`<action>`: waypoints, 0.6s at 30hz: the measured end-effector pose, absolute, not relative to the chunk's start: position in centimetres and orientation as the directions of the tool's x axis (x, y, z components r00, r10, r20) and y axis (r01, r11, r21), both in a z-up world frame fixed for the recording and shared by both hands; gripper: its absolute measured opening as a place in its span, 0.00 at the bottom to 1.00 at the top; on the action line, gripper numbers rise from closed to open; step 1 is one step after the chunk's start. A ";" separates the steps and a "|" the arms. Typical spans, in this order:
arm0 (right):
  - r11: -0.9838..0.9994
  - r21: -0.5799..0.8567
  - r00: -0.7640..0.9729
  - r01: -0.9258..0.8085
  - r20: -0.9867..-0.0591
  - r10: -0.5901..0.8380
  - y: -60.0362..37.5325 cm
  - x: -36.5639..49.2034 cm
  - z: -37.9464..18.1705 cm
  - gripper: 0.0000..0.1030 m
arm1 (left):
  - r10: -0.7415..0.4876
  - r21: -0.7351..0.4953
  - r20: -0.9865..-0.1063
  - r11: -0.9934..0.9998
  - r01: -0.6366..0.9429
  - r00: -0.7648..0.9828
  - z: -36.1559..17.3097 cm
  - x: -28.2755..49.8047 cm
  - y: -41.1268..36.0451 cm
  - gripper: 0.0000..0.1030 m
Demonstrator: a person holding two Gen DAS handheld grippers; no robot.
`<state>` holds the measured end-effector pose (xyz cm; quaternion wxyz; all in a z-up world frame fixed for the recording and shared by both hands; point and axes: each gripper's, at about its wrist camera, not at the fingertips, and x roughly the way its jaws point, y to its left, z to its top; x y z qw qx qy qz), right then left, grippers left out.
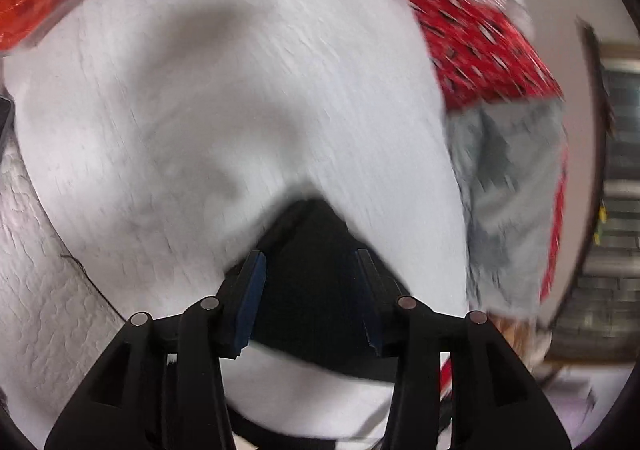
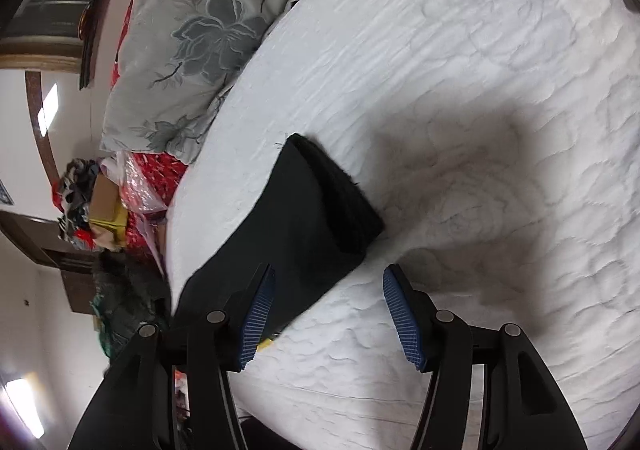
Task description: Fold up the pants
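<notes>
Pants [image 2: 304, 226] lie folded, black, on white quilt [image 2: 480, 69]. Right gripper [image 2: 328, 310] released, jaws apart, cloth edge between but unpressed. Left gripper [image 1: 310, 298] likewise unclenched over the fabric. Risk: a pad snags an edge, dragging the fold open.

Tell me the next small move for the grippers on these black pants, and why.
Probably lift both clear. The pants already lie folded in a compact stack on the white bed. The right gripper and the left gripper stand open, pads off the cloth, so nothing is held.
</notes>
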<state>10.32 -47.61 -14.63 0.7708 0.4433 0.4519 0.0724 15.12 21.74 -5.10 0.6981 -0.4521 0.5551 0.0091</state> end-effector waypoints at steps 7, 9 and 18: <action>0.572 0.769 0.592 0.285 -0.610 0.526 -46.6 10.2 -14.7 0.64 | -0.584 -0.697 -0.717 0.610 -0.377 0.381 -5.8 10.1 15.7 0.55; 0.556 0.778 0.600 0.293 -0.603 0.526 -46.5 9.8 -14.8 0.64 | -0.554 -0.659 -0.750 0.671 -0.341 0.361 -6.4 10.0 13.9 0.55; 0.480 0.820 0.652 0.312 -0.552 0.519 -46.7 8.9 -15.8 0.67 | -0.451 -0.559 -0.829 0.703 -0.440 0.332 -10.2 13.0 13.9 0.55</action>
